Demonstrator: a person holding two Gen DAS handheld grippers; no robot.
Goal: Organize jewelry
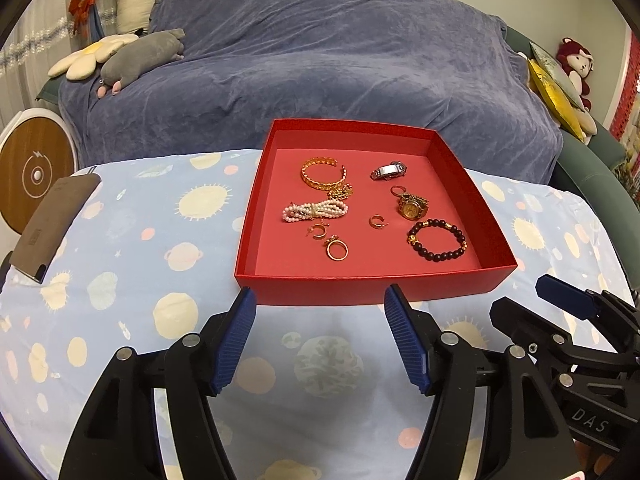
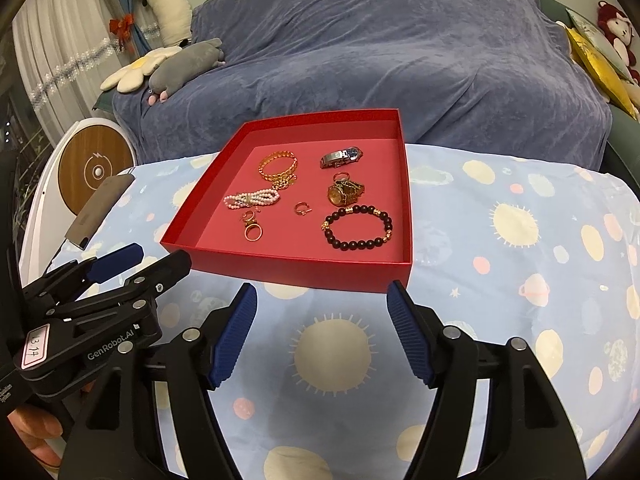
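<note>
A shallow red box [image 1: 372, 288] sits on a surface covered with a pale blue cloth [image 1: 132, 280] printed with suns and planets. Its low walls ring all four sides, and every piece of jewelry lies inside on the red floor.

Near the far left lies a gold chain bangle [image 1: 323, 173], with a pink pearl bracelet [image 1: 316, 210] just nearer. A gold ring [image 1: 337, 249] lies closest to the near wall, and small gold hoops sit beside it. On the right side a silver watch [image 1: 389, 170] lies far, a gold watch [image 1: 413, 206] in the middle, and a dark bead bracelet [image 1: 437, 238] nearest the near right corner. The pieces lie mostly apart, with bare floor between the two columns and along the walls.

The left claw [image 1: 320, 300] hangs released just short of the box's near wall, its blue pads wide apart and grasping nothing. The right claw [image 2: 322, 294] is likewise spread and empty, close to the near right corner of the box in its own view.

Open cloth stretches left and right of the box. A dark flat device [image 1: 56, 226] overhangs the surface's left edge. A couch under a blue cover [image 1: 320, 60] rises behind the far edge.
</note>
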